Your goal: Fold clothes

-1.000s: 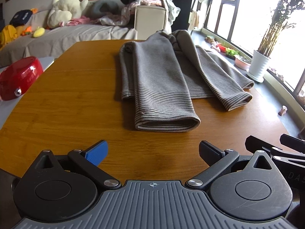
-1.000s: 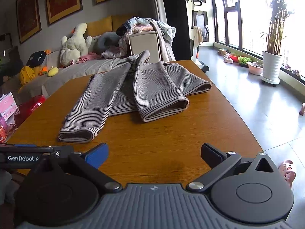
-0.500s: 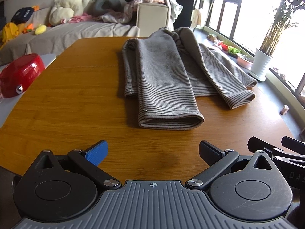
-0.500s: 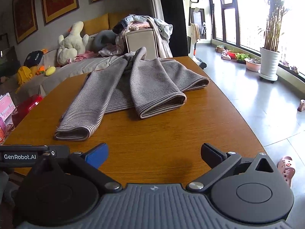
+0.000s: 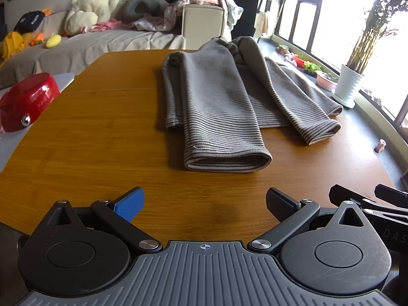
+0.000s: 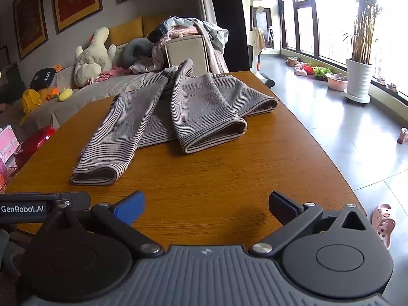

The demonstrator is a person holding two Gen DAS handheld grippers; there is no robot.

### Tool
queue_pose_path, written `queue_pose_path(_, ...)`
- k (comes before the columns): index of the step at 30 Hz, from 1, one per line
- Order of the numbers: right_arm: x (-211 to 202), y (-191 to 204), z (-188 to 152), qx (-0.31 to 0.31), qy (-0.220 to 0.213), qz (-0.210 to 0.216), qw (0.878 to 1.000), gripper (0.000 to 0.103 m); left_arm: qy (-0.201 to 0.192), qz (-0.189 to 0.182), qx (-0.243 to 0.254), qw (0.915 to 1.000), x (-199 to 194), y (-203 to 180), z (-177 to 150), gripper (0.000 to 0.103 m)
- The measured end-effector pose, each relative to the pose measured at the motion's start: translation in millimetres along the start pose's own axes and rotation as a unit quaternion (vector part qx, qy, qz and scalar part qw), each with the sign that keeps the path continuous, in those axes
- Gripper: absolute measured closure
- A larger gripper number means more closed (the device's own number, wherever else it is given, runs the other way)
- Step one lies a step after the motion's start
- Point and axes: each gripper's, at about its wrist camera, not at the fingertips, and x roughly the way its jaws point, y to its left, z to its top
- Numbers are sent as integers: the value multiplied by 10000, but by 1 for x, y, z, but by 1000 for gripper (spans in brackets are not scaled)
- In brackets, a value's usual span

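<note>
Both grippers, left (image 5: pixel 204 204) and right (image 6: pixel 206 204), gape wide and empty at bottom centre, short of the sweater (image 5: pixel 224 107), probably ready to fold.

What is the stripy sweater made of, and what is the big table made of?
The striped sweater looks like soft knitted fabric: fine ribbed stripes, limp folds, rolled cuffs. The table looks like wood, perhaps bamboo, with a smooth varnished finish: streaky orange-brown grain and a faint sheen. It might be only a veneer.
</note>
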Motion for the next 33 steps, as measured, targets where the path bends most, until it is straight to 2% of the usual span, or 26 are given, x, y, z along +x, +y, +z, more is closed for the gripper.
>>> queue_pose_path(33, 2, 1, -3, 28, 75, 12, 10000, 0, 20, 14, 13, 10000, -1, 0, 2, 0)
